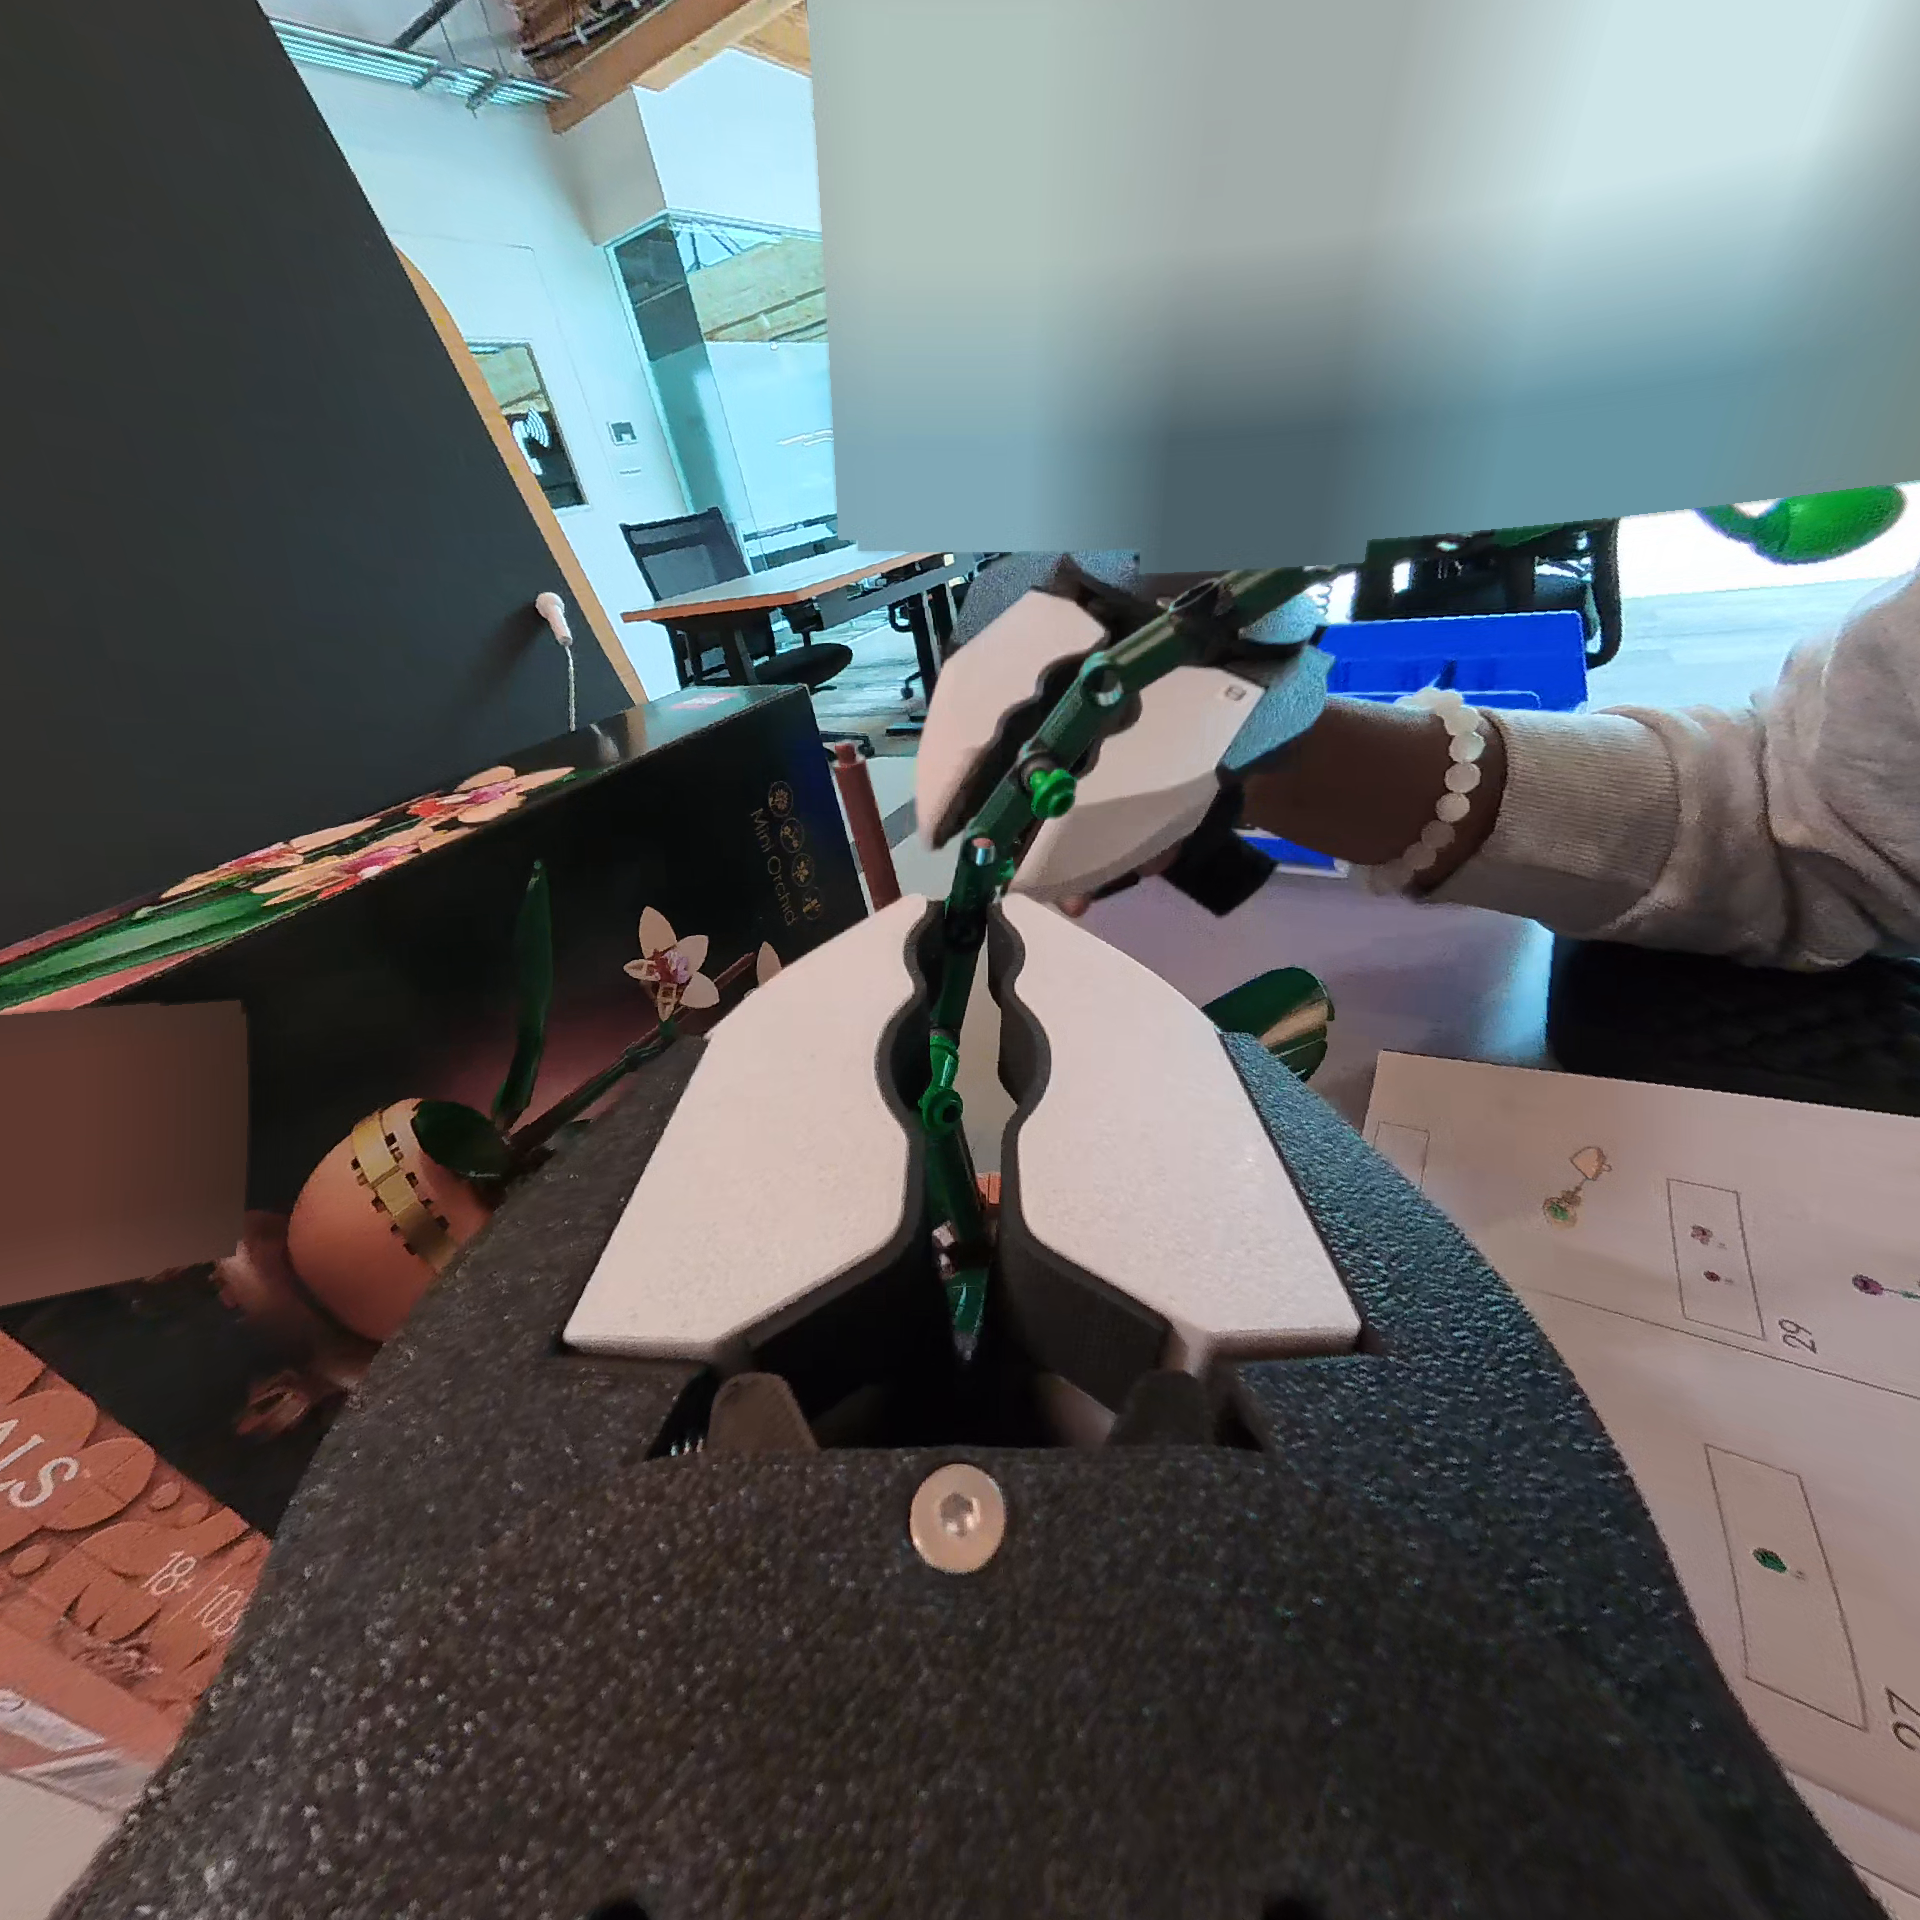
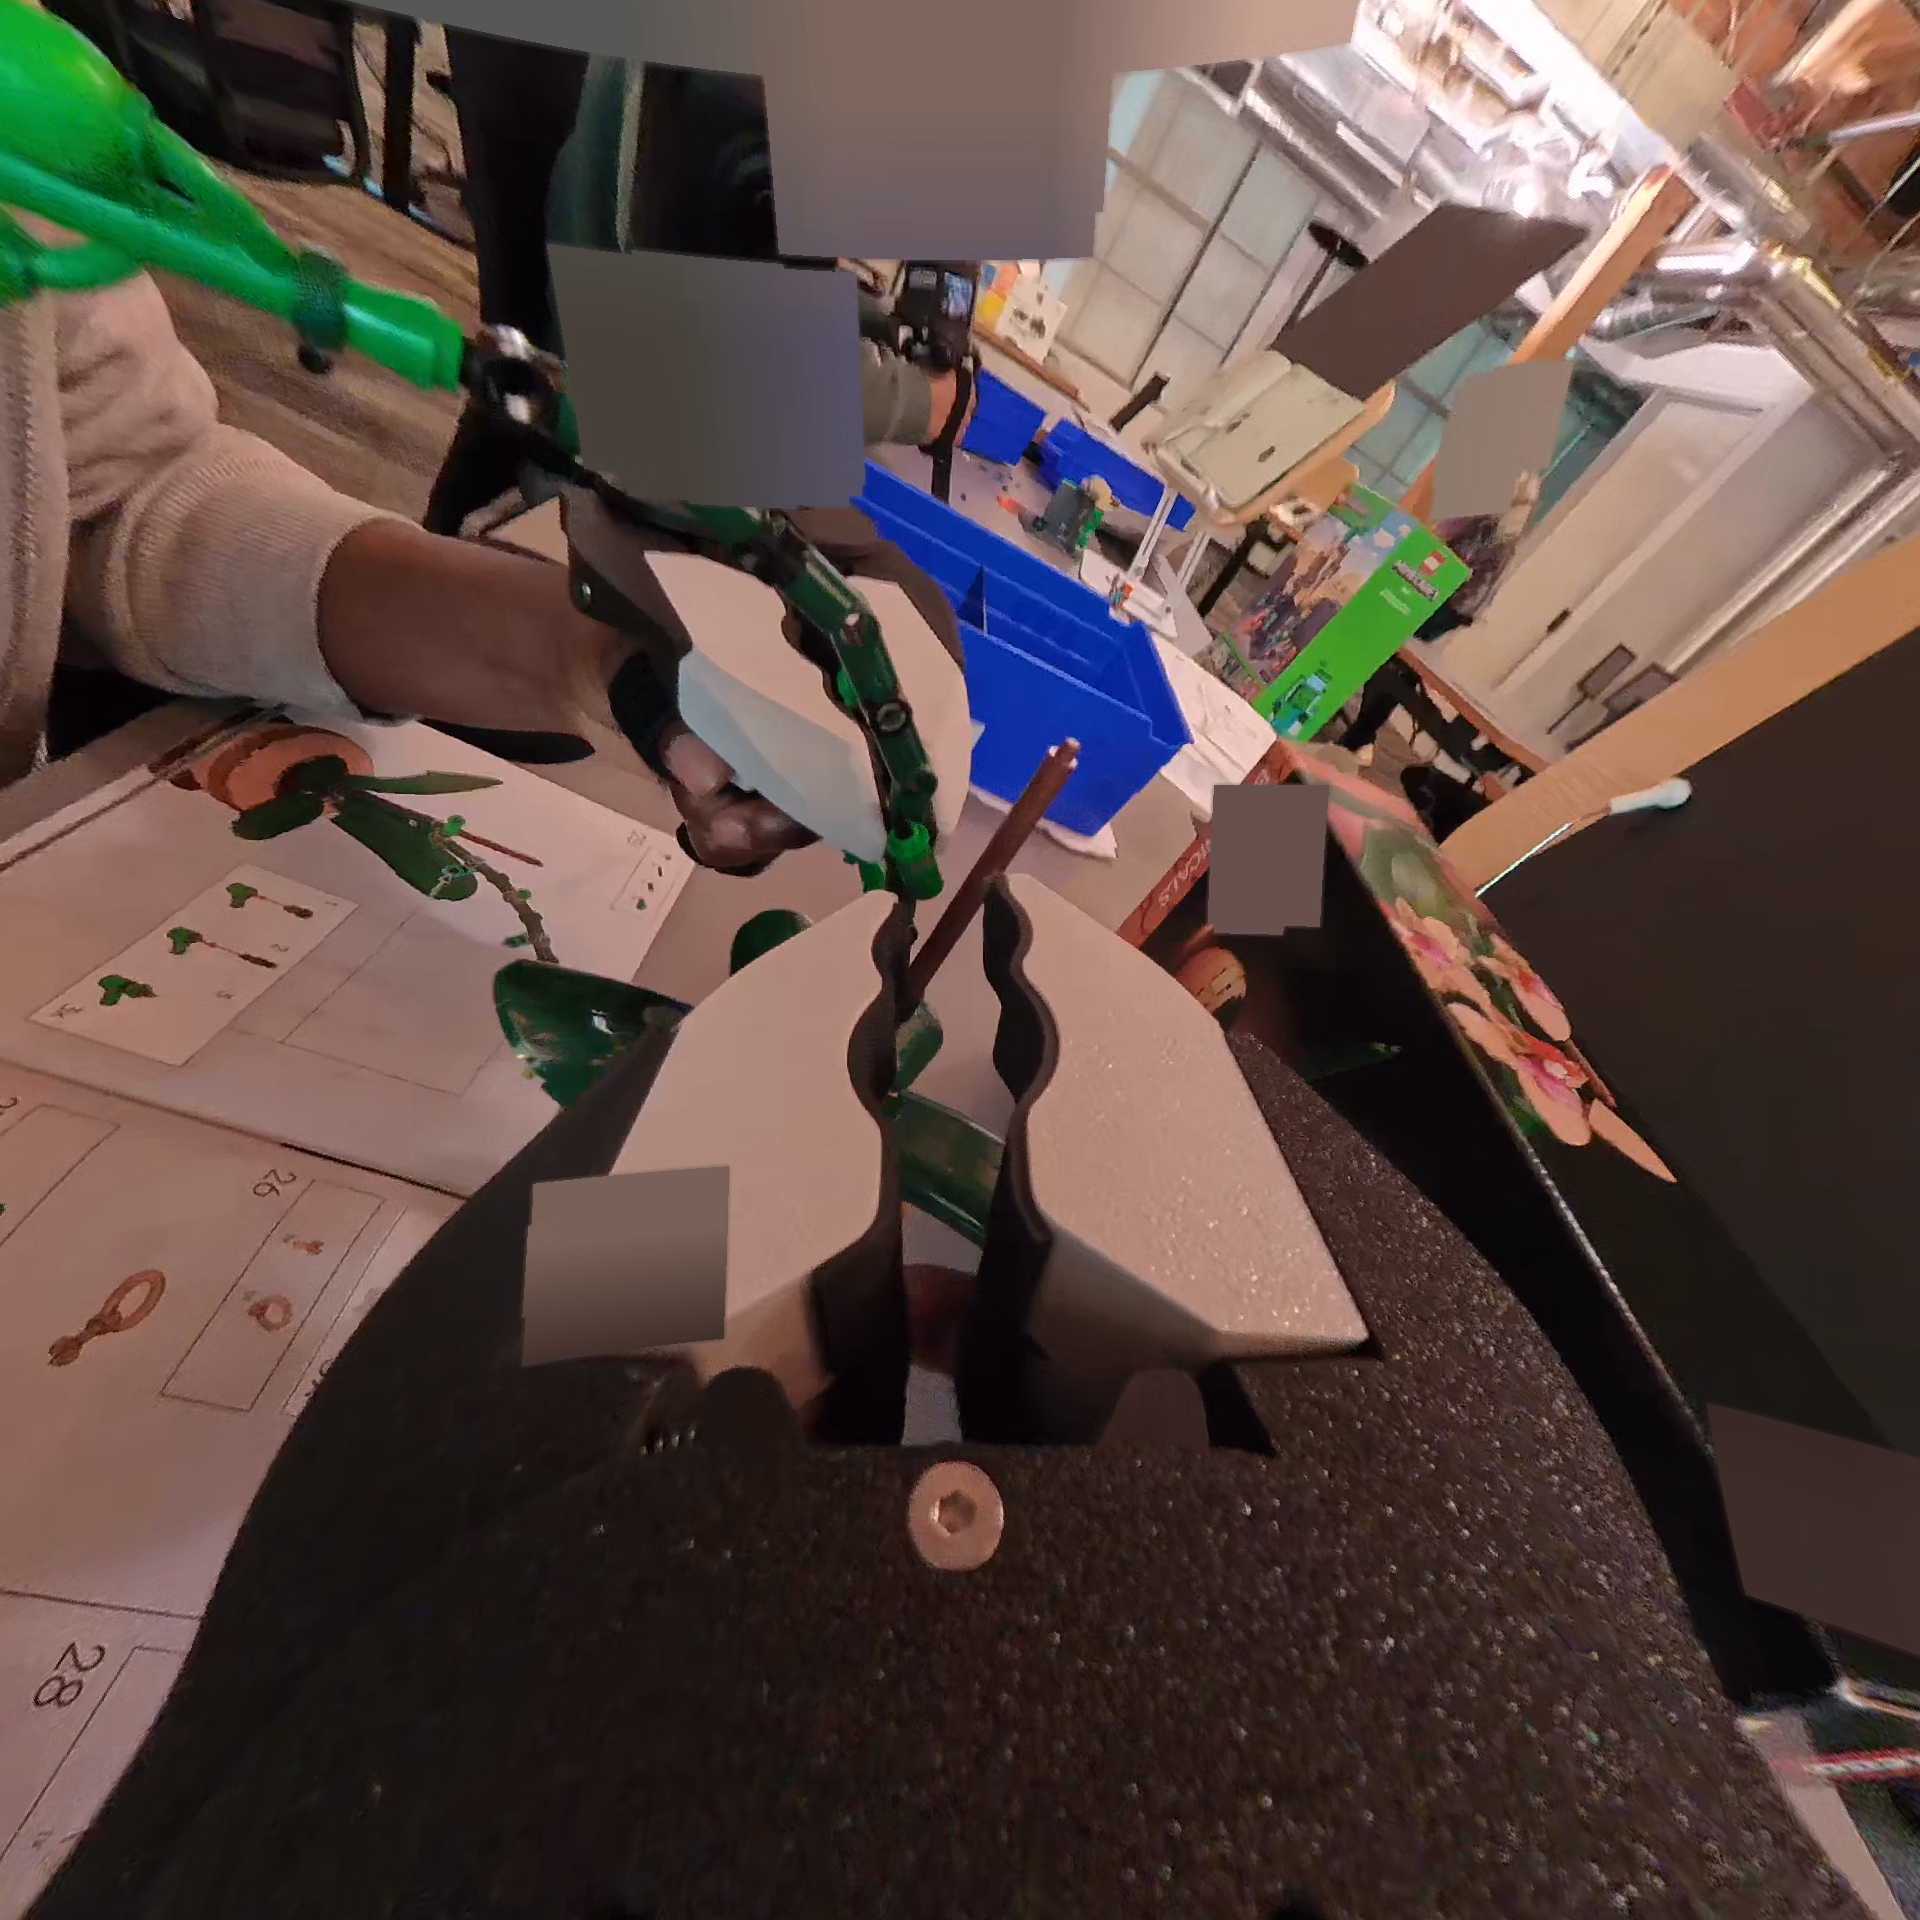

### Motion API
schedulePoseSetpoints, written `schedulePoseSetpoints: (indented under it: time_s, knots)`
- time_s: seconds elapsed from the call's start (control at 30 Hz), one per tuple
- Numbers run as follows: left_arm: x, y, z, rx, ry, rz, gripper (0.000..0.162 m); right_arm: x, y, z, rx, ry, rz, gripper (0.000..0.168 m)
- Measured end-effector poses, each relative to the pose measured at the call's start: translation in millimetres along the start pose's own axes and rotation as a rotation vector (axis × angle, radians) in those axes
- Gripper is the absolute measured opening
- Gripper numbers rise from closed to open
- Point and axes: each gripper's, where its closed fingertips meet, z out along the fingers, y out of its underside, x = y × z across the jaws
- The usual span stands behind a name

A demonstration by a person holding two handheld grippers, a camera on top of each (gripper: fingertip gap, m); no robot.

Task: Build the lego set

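A dark green segmented stem (image 1: 951, 997) curves up from the plant model on the table. My left gripper (image 1: 961, 920) is shut on its lower part, and the stem runs through the narrow gap between the white fingers. My right gripper (image 2: 940, 904) faces it tip to tip, slightly open. A thin brown rod (image 2: 997, 842) stands in its gap without being pinched. The stem (image 2: 883, 686) arcs in front of the left gripper (image 2: 909, 831) in the right wrist view. Dark green leaves (image 2: 561, 1018) lie under the right gripper.
The black set box (image 1: 520, 935) with the orchid picture lies to the left. Printed instruction sheets (image 2: 260, 935) cover the table on the other side. A blue bin (image 2: 1039, 665) stands behind. A black board (image 1: 208, 520) rises behind the box. The grippers are tip to tip, or close to it.
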Motion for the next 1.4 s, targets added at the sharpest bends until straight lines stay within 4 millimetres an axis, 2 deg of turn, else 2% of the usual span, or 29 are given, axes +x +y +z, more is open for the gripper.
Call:
schedulePoseSetpoints:
  time_s: [0.07, 0.23, 0.3, 0.7, 0.9, 1.03, 1.13, 1.27, 1.4]
  knots:
    - [0, 0, 0, 0.0, 0.003, -0.004, 0.008, 1, -7, -1, 0.036, 0.012, -0.015, 0.011]
    - [1, 0, 1, 0.0, 0.006, -0.005, 0.008, -9, -8, 6, -0.003, 0.007, -0.117, 0.016]
    - [1, 0, 1, -0.001, 0.008, -0.008, 0.008, -9, -11, 6, 0.024, 0.002, -0.094, 0.005]
    - [0, 0, -1, -0.006, 0.018, -0.059, 0.007, -19, -3, 6, 0.008, -0.022, -0.288, 0.0]
    - [0, 0, -1, -0.006, 0.019, -0.059, 0.007, -14, -7, 3, 0.043, -0.004, -0.235, 0.013]
    - [1, 0, 0, -0.006, 0.019, -0.054, 0.007, -14, 2, 5, 0.022, -0.044, -0.108, 0.025]
    - [0, 0, 0, -0.005, 0.015, -0.053, 0.008, -14, -2, 7, 0.055, -0.034, -0.081, 0.021]
    - [1, 0, 0, -0.003, 0.017, -0.059, 0.007, -12, -2, 7, 0.043, 0.004, -0.154, 0.016]
    - [0, 0, 0, -0.004, 0.017, -0.061, 0.008, -11, 0, 9, 0.037, 0.044, -0.253, 0.023]
